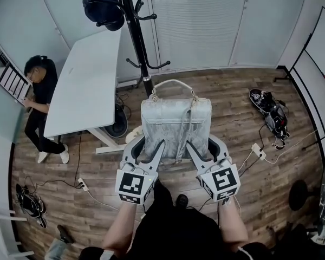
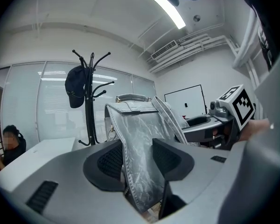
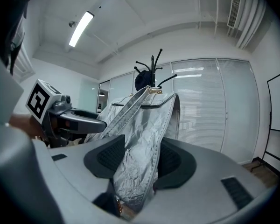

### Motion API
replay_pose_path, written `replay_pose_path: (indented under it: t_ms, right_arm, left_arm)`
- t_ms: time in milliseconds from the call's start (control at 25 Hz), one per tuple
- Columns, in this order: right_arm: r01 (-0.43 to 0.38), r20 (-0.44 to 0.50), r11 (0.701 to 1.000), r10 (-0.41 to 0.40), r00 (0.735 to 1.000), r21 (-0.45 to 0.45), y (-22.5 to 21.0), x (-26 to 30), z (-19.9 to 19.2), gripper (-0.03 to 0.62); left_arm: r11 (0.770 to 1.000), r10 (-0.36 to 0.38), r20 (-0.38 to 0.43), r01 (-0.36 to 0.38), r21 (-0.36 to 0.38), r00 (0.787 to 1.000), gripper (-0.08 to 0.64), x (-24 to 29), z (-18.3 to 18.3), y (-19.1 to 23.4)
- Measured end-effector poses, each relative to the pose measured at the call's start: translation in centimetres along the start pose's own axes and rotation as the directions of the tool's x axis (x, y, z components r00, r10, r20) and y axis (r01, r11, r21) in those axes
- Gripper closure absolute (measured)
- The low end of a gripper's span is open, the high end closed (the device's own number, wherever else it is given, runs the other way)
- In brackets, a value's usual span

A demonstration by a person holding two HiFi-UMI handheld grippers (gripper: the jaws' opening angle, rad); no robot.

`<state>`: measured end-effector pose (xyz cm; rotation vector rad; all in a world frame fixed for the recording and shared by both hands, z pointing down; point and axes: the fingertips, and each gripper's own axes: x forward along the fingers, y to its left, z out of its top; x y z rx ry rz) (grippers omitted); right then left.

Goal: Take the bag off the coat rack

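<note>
Clenched on the silver bag (image 1: 176, 118), left gripper (image 1: 149, 148) and right gripper (image 1: 205, 145) jaws each grasping a side edge. Held mid-frame, off the coat rack (image 1: 136, 37) at upper centre.

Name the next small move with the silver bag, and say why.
Probably draw the bag back from the coat rack and start lowering it. The left gripper and right gripper are each clamped on a lower corner, and the handle appears to hang free of the rack's hooks, which show only a dark cap. Nothing else supports the bag, so both grips should hold.
</note>
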<state>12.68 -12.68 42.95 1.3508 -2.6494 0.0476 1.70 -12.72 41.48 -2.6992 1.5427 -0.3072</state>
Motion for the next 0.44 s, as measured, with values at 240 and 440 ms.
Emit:
replay_pose_path:
  t_ms: [240, 440]
  right_arm:
    - [-0.014, 0.002, 1.0, 0.014, 1.0, 0.0, 0.9, -1.6, -0.9, 0.379]
    - [-0.02, -0.011, 1.0, 0.02, 1.0, -0.001, 1.1, -2.1, -1.4, 0.379]
  left_arm:
    - [1.0, 0.008, 0.002, -0.008, 0.008, 1.0, 0.359, -1.5, -0.6, -1.5]
    - [1.0, 0.005, -0.013, -0.005, -0.005, 1.0, 0.359, -1.7, -1.0, -1.9]
